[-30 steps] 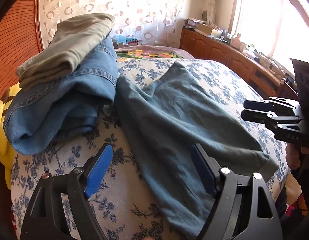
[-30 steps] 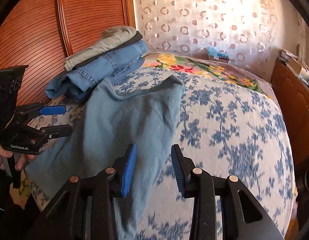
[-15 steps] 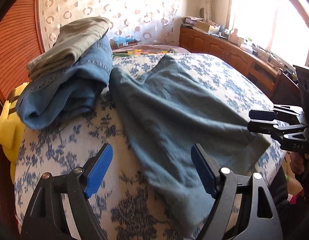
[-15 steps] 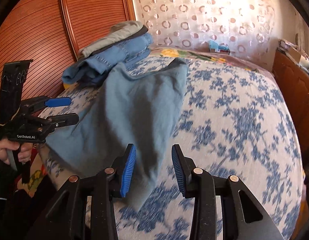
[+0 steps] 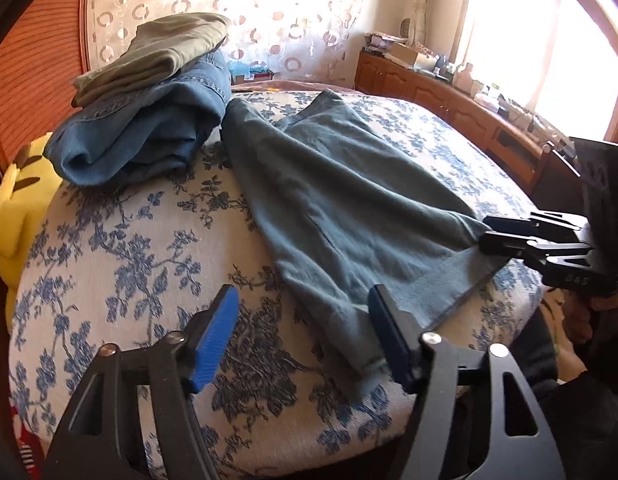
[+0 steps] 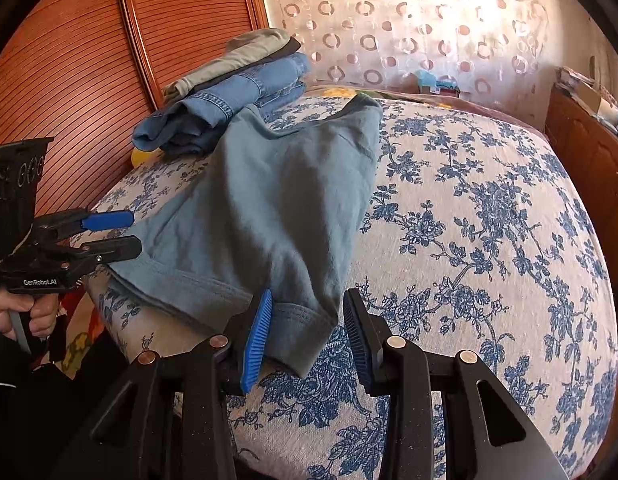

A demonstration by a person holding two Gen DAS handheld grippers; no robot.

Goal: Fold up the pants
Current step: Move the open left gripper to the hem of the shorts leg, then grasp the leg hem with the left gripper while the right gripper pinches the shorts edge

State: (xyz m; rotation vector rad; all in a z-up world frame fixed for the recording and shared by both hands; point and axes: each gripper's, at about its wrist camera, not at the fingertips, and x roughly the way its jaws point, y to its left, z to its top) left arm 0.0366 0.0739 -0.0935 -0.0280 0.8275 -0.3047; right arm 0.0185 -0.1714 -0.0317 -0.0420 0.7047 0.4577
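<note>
Sunlit bed (image 5: 121,248) carries the teal pants (image 5: 341,200), lying flat: soft, light, floppy, best pinched at the hem corners. Left hand-held gripper (image 5: 299,336) is closing beside one corner; right hand-held gripper (image 6: 305,328) straddles the other, unpinched.

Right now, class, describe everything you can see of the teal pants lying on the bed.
The teal pants look like soft, matte cotton. They lie fairly flat and lengthwise on the floral bedspread, far end beside the stacked jeans, hemmed cuffs at the near edge. One cuff lies between the open right gripper jaws; the left gripper, closing, straddles the other edge.
</note>
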